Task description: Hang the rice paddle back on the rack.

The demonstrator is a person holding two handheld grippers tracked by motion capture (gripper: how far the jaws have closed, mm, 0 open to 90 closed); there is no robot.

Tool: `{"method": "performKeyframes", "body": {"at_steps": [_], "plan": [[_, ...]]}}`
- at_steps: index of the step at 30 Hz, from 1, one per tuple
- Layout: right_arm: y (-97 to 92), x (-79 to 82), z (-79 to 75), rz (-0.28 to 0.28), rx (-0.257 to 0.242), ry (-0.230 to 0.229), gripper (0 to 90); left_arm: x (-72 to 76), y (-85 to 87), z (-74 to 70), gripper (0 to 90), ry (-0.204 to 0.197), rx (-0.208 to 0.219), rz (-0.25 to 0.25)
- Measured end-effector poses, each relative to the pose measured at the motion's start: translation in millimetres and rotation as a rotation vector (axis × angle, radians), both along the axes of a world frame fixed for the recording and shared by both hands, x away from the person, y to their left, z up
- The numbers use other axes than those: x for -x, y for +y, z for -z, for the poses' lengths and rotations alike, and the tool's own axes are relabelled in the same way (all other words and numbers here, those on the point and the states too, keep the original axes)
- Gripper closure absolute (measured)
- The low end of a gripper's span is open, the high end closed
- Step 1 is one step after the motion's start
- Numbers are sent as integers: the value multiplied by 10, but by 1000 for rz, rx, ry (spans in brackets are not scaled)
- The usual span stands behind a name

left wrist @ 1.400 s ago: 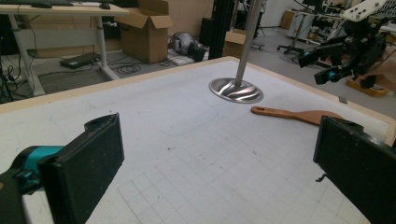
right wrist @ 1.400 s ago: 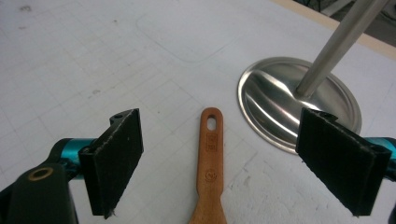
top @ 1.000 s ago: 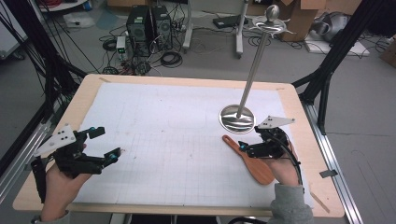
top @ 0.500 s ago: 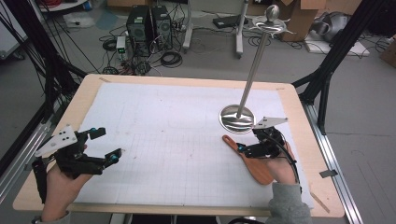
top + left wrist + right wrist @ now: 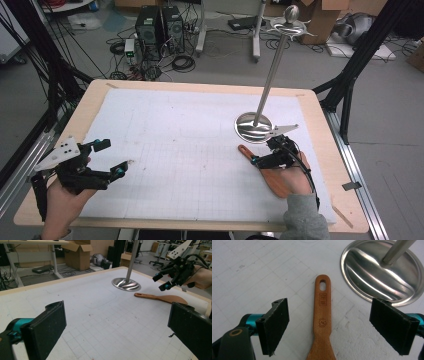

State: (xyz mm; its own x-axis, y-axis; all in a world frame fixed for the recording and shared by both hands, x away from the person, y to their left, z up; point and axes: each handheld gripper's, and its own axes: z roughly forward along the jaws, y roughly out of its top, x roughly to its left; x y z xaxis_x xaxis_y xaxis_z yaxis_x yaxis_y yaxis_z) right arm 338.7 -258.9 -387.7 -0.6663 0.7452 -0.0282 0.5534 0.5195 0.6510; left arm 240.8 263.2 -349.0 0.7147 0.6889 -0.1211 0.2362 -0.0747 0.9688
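At the left of the high view we see the left gripper (image 5: 114, 158) held in a hand (image 5: 60, 202) over the near left part of the table (image 5: 90, 102), its jaws spread wide with nothing between them; in the left gripper view the same two black pads frame bare gridded white mat (image 5: 100, 315). The mat covers most of the wooden tabletop and carries faint pencil-like lines and a few small specks. Moving right, we come to the wooden spatula (image 5: 267, 172), which lies flat on the mat with its handle pointing toward the far left and its blade toward the near right edge. In the right gripper view its handle (image 5: 322, 312) has an oval hanging hole near the tip, below it a small stamped rectangular mark whose writing we cannot read, and lower down a round stamp that is also too small to make out. The right gripper (image 5: 264, 151) hovers over that handle, jaws wide apart on either side of it and not touching it, holding nothing. Just beyond the handle tip stands a metal stand (image 5: 253, 126), its shiny round base on the mat and its pole (image 5: 272, 75) rising upright to a fitting at the top.
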Motion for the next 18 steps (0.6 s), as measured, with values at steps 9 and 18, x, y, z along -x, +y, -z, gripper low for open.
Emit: {"method": "performKeyframes", "body": {"at_steps": [9,18], "plan": [[49,-62,67,-1,38,40,220,22,37,18,22,6,2,-10],[63,-110,110,5,50,86,323,35,45,25,22,8,-2,-13]]}}
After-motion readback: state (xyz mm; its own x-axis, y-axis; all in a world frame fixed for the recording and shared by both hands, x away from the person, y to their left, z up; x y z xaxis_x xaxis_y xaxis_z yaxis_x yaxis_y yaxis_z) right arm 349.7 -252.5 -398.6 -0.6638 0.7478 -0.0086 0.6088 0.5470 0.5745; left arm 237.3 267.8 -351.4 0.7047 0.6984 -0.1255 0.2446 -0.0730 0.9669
